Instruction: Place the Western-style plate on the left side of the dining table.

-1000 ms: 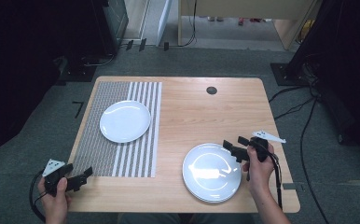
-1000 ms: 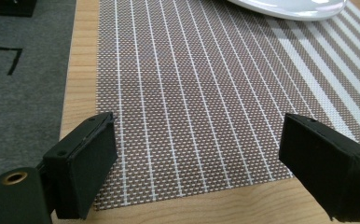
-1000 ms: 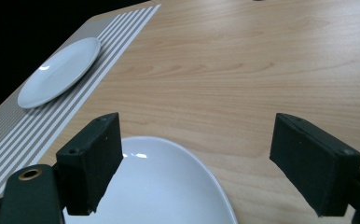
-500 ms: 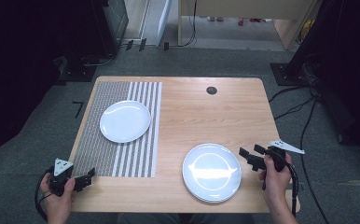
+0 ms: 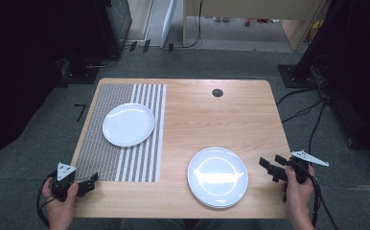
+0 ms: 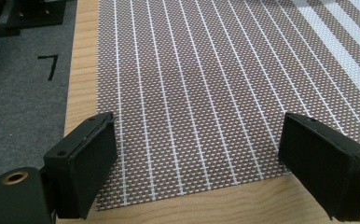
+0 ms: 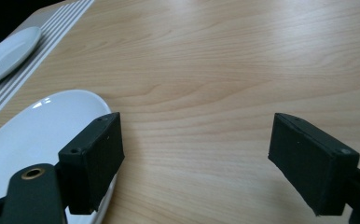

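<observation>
A white plate (image 5: 128, 124) rests on the grey striped placemat (image 5: 101, 153) at the table's left. A stack of white plates (image 5: 217, 176) lies on the bare wood near the front right. My left gripper (image 5: 91, 183) is open at the mat's front left corner, its jaws wide over the mat's woven edge (image 6: 192, 116) with nothing between them. At the table's right edge, my right gripper (image 5: 269, 169) stands open just right of the plate stack (image 7: 33, 140), empty. The far plate (image 7: 5, 53) shows at the upper left of the right gripper view.
The wooden table (image 5: 212, 120) has a small black round grommet (image 5: 217, 93) near its far edge. Grey carpet (image 5: 25, 158) surrounds the table, with black stands and cables (image 5: 312, 115) at the right and dark equipment at the back left.
My right gripper has drawn back to the right, off the plate stack to the table's right edge. My left gripper has slid slightly toward the front left corner.
</observation>
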Tool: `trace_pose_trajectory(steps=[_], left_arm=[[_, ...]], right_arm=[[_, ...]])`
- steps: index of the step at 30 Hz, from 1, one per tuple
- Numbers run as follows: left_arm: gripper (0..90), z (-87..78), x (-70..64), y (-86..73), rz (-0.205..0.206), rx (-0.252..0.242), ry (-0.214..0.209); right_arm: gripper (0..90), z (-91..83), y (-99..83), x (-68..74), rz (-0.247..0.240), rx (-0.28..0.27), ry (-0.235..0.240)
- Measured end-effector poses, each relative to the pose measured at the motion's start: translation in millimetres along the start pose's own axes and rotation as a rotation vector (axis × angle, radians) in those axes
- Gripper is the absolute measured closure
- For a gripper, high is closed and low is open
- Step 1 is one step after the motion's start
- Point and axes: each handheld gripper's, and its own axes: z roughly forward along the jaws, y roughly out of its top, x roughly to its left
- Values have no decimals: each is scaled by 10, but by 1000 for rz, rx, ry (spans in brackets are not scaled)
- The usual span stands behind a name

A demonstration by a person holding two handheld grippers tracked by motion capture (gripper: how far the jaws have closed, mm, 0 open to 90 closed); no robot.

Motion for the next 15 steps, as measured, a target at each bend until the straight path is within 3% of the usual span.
trace_pose_trajectory(steps=[6, 15], left_arm=[[115, 0, 0, 0, 0, 0, 0], [115, 0, 0, 0, 1, 0, 0]], right_arm=[[176, -122, -72, -134, 15, 2, -31], [176, -240, -182, -273, 0, 33, -81]])
